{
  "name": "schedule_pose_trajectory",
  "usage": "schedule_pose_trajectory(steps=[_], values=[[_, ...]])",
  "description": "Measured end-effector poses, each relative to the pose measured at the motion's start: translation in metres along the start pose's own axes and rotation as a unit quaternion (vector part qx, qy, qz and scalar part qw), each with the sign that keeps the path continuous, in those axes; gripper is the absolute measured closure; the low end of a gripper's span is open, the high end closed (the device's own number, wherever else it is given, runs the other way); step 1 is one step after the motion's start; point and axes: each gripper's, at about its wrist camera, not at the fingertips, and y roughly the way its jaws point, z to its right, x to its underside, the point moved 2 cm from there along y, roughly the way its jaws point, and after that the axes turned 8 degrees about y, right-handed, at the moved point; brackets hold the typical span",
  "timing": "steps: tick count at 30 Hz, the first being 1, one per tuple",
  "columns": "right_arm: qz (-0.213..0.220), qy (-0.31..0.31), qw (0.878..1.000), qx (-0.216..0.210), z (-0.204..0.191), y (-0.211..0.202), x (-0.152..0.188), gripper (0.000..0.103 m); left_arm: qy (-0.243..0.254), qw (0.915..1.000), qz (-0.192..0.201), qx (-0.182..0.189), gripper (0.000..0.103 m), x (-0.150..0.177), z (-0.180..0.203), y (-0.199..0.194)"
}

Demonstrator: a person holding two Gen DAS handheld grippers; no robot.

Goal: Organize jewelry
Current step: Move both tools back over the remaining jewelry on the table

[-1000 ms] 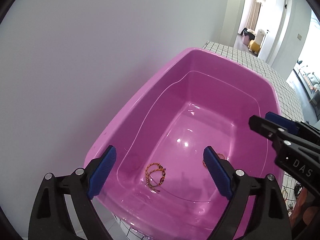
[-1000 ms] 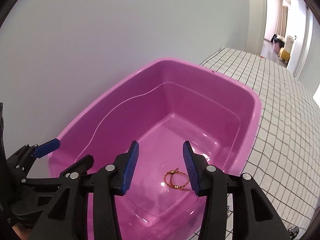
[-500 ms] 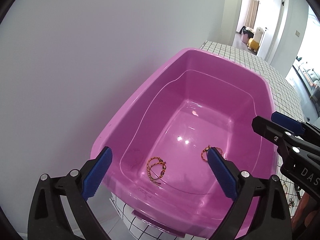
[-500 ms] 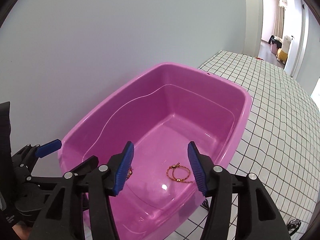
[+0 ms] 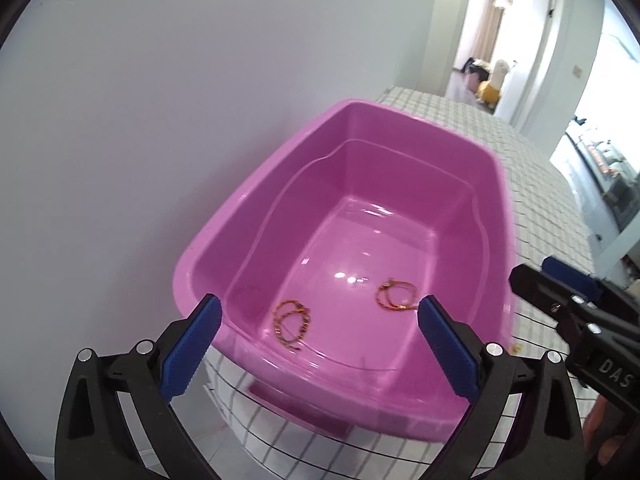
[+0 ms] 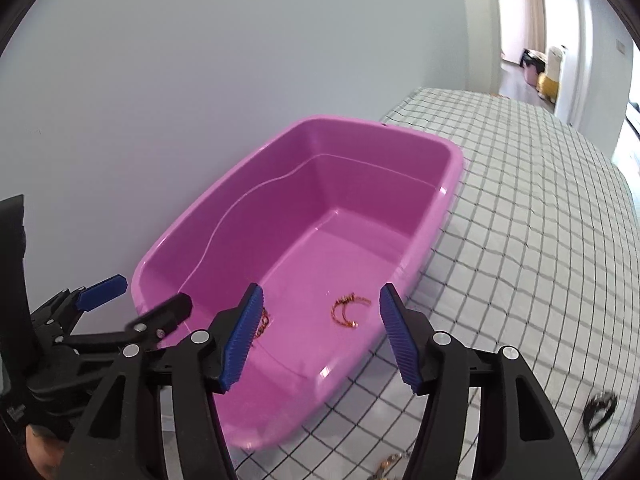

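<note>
A pink plastic tub point(image 5: 256, 184) point(image 6: 224, 184) stands against the wall on a checked cloth. Two orange-gold bracelets lie on its floor near the front: one at the left point(image 5: 291, 325) and one at the right point(image 5: 396, 294) point(image 6: 349, 309). My left gripper point(image 5: 316, 348) is open and empty above the tub's near rim; it also shows in the right wrist view point(image 6: 132, 300). My right gripper point(image 6: 320, 336) is open and empty above the tub's near right corner, and its fingers point(image 5: 560, 292) show in the left wrist view.
A white cloth with a black grid point(image 6: 540, 240) covers the table to the right of the tub. A dark piece of jewelry point(image 6: 598, 410) and a chain point(image 6: 390, 462) lie on it near the front. A grey wall point(image 5: 160, 120) backs the tub. A doorway point(image 5: 492, 48) is far right.
Both grippers have pulled back and up from inside the tub, leaving the two bracelets on its floor. The right gripper's jaws have opened wider.
</note>
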Motion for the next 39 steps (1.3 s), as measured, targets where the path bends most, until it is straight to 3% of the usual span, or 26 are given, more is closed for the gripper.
schedule_pose_trajectory(steps=[9,20,29,39], values=[[0.026,0.052,0.998,0.038,0.032,-0.037,0.037,0.044,0.049,0.9979,0.031,0.029,0.006,0.011,0.034,-0.026],[0.068,0.122,0.985,0.100,0.094,-0.106,0.108,0.040,0.111,0.9875,0.069,0.088,0.006,0.037,0.097,-0.058],[0.069,0.137,0.979,0.133,0.147,-0.155,0.180,0.040,0.126,0.9838,0.062,0.112,0.006,0.086,0.148,-0.075],[0.062,0.149,0.976,0.143,0.188,-0.177,0.261,0.036,0.143,0.9849,0.037,0.091,0.006,0.162,0.188,-0.079]])
